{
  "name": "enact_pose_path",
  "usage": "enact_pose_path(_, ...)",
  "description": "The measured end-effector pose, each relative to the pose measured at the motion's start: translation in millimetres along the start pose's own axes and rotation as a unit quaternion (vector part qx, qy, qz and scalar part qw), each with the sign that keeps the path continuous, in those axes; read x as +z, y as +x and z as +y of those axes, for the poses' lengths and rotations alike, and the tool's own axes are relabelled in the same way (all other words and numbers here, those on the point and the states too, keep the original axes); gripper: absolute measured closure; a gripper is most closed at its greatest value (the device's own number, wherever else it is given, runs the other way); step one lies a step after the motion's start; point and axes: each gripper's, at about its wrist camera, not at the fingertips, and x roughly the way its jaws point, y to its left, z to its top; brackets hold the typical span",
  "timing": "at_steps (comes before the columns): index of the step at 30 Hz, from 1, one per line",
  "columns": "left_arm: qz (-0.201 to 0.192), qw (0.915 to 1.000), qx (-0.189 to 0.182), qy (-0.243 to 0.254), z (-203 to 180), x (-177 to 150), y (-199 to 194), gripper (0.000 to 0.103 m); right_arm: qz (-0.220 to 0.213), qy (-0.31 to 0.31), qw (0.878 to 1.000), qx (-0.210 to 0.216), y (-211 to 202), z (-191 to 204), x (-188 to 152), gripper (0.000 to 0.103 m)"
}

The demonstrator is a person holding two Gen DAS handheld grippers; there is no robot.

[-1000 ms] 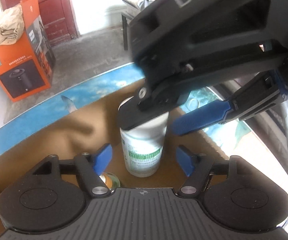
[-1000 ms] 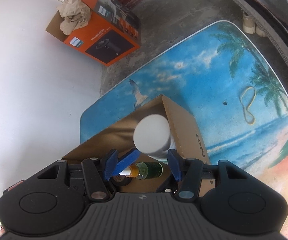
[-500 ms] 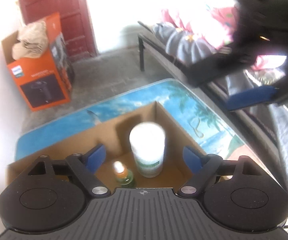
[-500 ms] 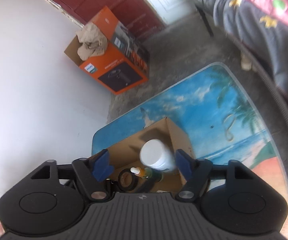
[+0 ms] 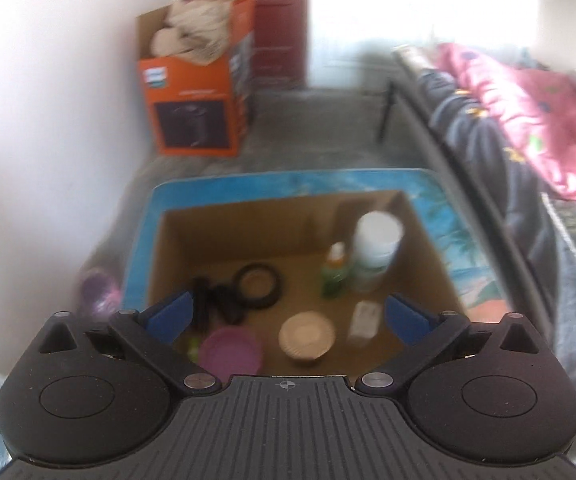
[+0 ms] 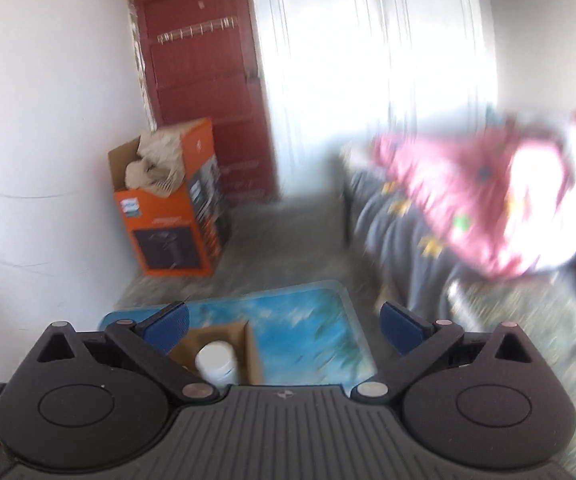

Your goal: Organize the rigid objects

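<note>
Now both grippers, left gripper (image 5: 287, 316) & right gripper (image 6: 283, 326), are opening wide, nothing btwn. White jar (image 5: 376, 249) is standing at box's (image 5: 247, 208) 2 o'clock, crowding green bottle (image 5: 335, 276); next drop-in risks toppling both.

text: none legible | orange cardboard carton (image 5: 195, 108) ahead-left of tool: blue-white label and print blurred | white cylindrical plastic jar (image 5: 376, 252) in brown box: green label unreadable

Home room, lived-in: bed (image 5: 528, 128) with pink bedding sitting at right, red wooden door (image 6: 203, 80) standing upper centre, orange appliance carton (image 5: 197, 96) resting on concrete floor.
</note>
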Motion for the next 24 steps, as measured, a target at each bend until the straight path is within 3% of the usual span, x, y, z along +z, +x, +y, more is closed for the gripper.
enact_pose_path(3, 0.005, 0.9992, 0.037, -0.012, 10.2, -6.0, -8.0, 0.000, -0.036, -0.050, 0.997, -0.051, -7.7, 15.6, 1.8, 0.000)
enact_pose_path(7, 0.028, 0.9988, 0.037, -0.012, 17.0, -12.4, -2.3, 0.000, -0.006, -0.049, 0.999, -0.023, 0.0, 21.8, 0.0, 0.000)
enact_pose_path(9, 0.044, 0.9976, 0.047, -0.027, 20.0, -17.3, 2.0, 0.000, 0.024, -0.048, 0.999, 0.009, 8.4, 25.6, -6.4, 0.000)
enact_pose_path(11, 0.058, 0.9962, 0.047, -0.045, 26.1, -24.6, 7.8, 0.000, 0.082, -0.057, 0.994, 0.038, 21.8, 34.7, -17.4, 0.000)
enact_pose_path(16, 0.118, 0.9894, 0.063, -0.057, 32.1, -38.8, 31.5, 0.000, 0.228, -0.085, 0.969, 0.053, 70.8, 62.2, -64.6, 0.000)
enact_pose_path(19, 0.141, 0.9855, 0.072, -0.061, 35.6, -43.2, 42.1, 0.000, 0.269, -0.080, 0.958, 0.065, 89.1, 73.3, -84.6, 0.000)
enact_pose_path(24, 0.157, 0.9827, 0.072, -0.068, 37.0, -43.9, 50.7, 0.000, 0.296, -0.089, 0.948, 0.077, 104.1, 88.3, -97.7, 0.000)
